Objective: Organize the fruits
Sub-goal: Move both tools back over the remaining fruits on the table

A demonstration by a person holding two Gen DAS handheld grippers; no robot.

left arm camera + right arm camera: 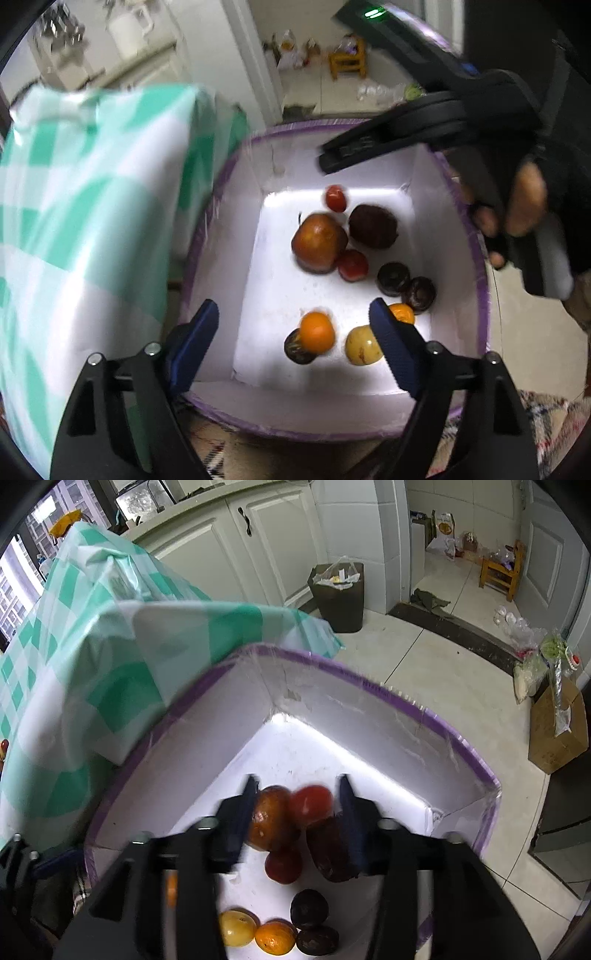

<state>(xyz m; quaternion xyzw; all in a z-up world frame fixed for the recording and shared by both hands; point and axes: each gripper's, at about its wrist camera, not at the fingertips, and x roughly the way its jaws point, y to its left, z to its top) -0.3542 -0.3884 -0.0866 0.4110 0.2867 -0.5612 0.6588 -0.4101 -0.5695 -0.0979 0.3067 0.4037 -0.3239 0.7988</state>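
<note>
A table draped in a green-and-white checked cloth (74, 221) fills the left of the scene, its hanging corner just beside a white box (236, 229) with a purple rim, which stands on the floor. The box is roughly square, and the right wrist view looks into its far corner. All the fruit lies on the box's white bottom.

Toward the far side sits a large red-orange apple (318, 242), stem end up and slightly tilted, touching a dark purple round fruit (373, 226) on its right. A small red tomato (335, 198) shows just beyond them, blurred, and another (352, 265) touches the apple's near side. Further right lie 2 dark passion fruits (393, 278), side by side and touching. Nearest are an orange tangerine (317, 331) resting against a dark fruit (295, 347), a yellow round fruit (362, 345), and a 2nd tangerine (402, 313) partly hidden.

The left gripper (293, 314) points steeply down into the box from its near side, blue fingers spread wide with nothing between the pads. The right gripper (297, 786) slants down from the right, held by a gloved hand (517, 206); its fingers are parted and grip nothing, the blurred tomato (310, 805) showing between them.
</note>
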